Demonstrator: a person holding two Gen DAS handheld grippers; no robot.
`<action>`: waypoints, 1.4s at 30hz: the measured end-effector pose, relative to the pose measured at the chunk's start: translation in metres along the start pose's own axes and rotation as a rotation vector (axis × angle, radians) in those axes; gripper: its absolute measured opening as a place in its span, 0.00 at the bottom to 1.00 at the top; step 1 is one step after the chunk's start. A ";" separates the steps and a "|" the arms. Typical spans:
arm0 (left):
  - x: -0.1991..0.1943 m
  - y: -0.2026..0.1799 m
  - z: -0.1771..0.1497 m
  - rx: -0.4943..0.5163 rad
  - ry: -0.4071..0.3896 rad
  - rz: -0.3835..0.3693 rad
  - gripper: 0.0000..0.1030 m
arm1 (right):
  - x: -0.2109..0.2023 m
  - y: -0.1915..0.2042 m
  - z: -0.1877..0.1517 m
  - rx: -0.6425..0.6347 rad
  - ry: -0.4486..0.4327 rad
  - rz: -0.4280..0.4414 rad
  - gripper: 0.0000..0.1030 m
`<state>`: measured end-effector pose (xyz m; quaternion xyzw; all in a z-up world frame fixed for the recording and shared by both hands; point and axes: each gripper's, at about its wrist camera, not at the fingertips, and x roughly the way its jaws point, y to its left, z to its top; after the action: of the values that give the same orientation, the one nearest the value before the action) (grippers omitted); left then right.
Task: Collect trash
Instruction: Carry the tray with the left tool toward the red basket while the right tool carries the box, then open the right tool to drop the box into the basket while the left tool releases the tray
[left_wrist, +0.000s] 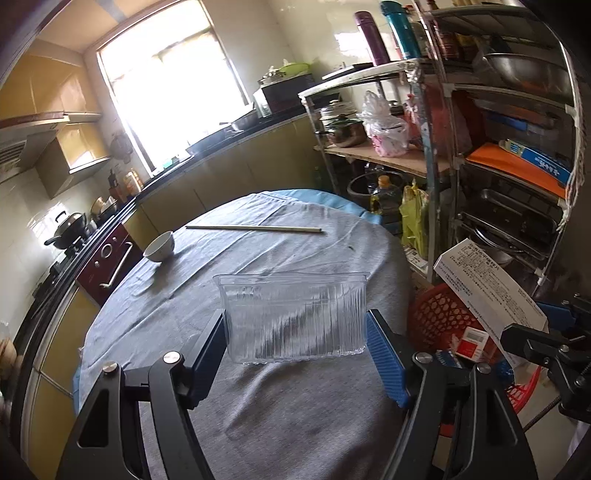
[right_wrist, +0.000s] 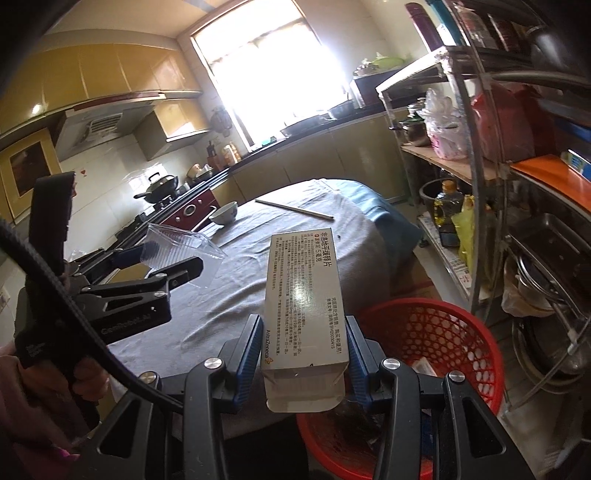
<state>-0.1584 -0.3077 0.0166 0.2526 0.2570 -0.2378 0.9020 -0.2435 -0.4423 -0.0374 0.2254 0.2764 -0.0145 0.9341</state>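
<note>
The left tongs (left_wrist: 295, 347) pinch a clear plastic container (left_wrist: 293, 317) above the grey-clothed worktop (left_wrist: 295, 406). The right tongs (right_wrist: 302, 354) pinch a white medicine box (right_wrist: 304, 295) beside the red mesh basket (right_wrist: 443, 332), which already holds packaging. A white bowl (left_wrist: 159, 246) and chopsticks (left_wrist: 255, 229) lie on the worktop.
</note>
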 end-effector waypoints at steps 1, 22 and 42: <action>0.000 -0.002 0.000 0.004 -0.001 -0.006 0.73 | -0.001 -0.004 -0.001 0.006 0.002 -0.010 0.45; 0.033 -0.078 -0.005 0.120 0.102 -0.243 0.73 | 0.000 -0.079 -0.035 0.183 0.061 -0.155 0.45; 0.035 -0.067 -0.002 0.048 0.129 -0.388 0.75 | 0.009 -0.105 -0.025 0.322 0.053 -0.140 0.50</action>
<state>-0.1700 -0.3674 -0.0273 0.2345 0.3525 -0.3964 0.8146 -0.2643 -0.5253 -0.1042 0.3526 0.3101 -0.1176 0.8750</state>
